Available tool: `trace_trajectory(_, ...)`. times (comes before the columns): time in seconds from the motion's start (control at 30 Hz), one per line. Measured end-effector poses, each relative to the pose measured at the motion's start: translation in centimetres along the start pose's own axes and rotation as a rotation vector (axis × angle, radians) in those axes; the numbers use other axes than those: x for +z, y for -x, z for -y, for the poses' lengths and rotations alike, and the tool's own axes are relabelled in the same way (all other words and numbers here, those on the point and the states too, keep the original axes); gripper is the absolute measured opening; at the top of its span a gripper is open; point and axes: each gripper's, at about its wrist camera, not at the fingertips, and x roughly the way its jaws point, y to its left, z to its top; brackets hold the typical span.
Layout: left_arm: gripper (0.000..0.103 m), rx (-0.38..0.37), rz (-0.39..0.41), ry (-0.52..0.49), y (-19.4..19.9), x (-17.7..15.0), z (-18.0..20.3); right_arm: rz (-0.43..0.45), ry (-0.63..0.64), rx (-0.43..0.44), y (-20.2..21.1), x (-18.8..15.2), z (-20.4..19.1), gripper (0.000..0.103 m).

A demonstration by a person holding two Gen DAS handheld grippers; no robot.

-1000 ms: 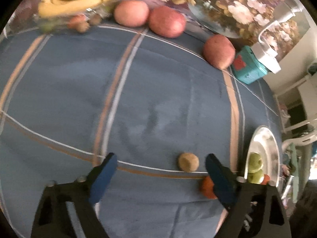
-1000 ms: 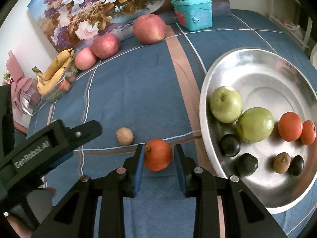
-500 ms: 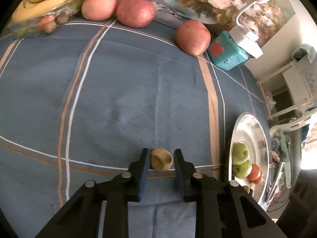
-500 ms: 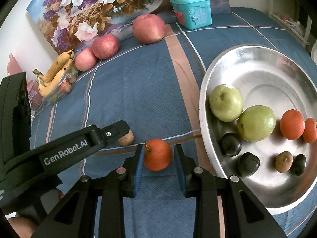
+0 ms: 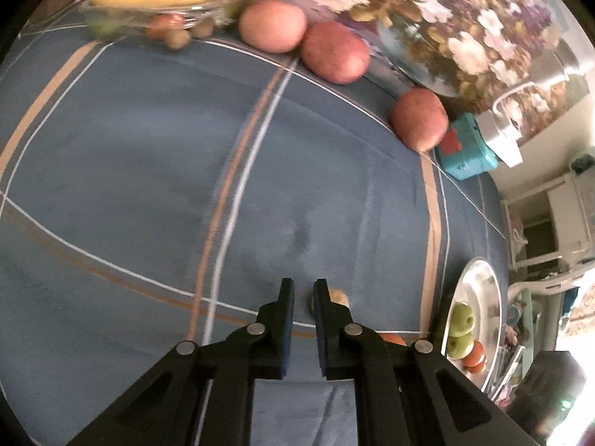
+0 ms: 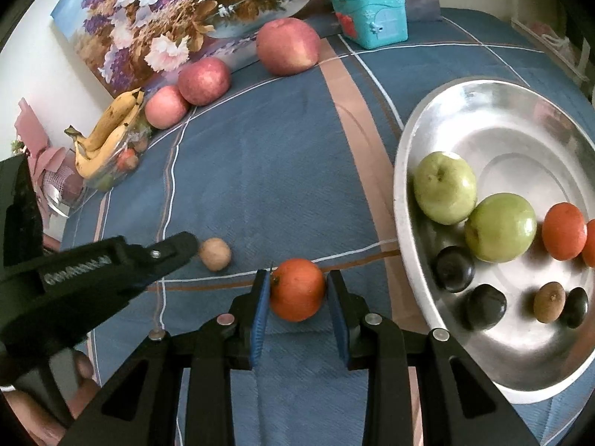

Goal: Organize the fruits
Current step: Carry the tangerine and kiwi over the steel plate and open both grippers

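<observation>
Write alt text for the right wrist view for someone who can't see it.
The right gripper holds an orange between its jaws over a blue striped cloth. A metal plate to the right holds two green apples, oranges and small dark fruit. On the left, the left gripper points at a small brown fruit lying loose.

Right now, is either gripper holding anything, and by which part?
The right gripper clamps the orange by its two opposite sides. The left gripper is shut on nothing; the small brown fruit sits just outside its fingertips.
</observation>
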Motion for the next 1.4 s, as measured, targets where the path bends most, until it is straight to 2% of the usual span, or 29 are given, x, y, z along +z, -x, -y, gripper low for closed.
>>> trace_trajectory(0.17, 0.014, -0.04, -0.005, 0.005, -0.1, 0.1, -0.1, -0.012, 0.009, 0.007, -0.5, -0.2, -0.2, 0.032)
trace_trajectory(0.23, 0.024, -0.031, -0.009, -0.013, -0.4, 0.1, 0.4, -0.01, 0.023, 0.002, -0.5, -0.2, -0.4, 0.033)
trace_trajectory(0.3, 0.029, -0.027, -0.01, -0.032, -0.7, 0.0, 0.8, -0.008, 0.026, -0.001, -0.4, -0.2, -0.4, 0.033)
trace_trajectory(0.77, 0.029, -0.033, -0.067, -0.096, -3.3, -1.4, 2.4, -0.012, 0.017, -0.002, -0.4, -0.1, -0.3, 0.033)
trace_trajectory(0.87, 0.029, -0.043, -0.066, -0.079, -3.4, -1.5, 2.1, -0.012, 0.018, -0.002, -0.4, -0.1, -0.3, 0.033)
trace_trajectory(1.07, 0.026, -0.05, -0.056, -0.065, -2.5, -1.4, 1.3, -0.012, 0.018, -0.003, -0.4, -0.1, -0.2, 0.033)
trace_trajectory(1.4, 0.026, -0.078, 0.011, -0.028, 0.6, -0.5, 0.2, -0.017, 0.009, 0.007, -0.2, -0.2, -0.3, 0.033)
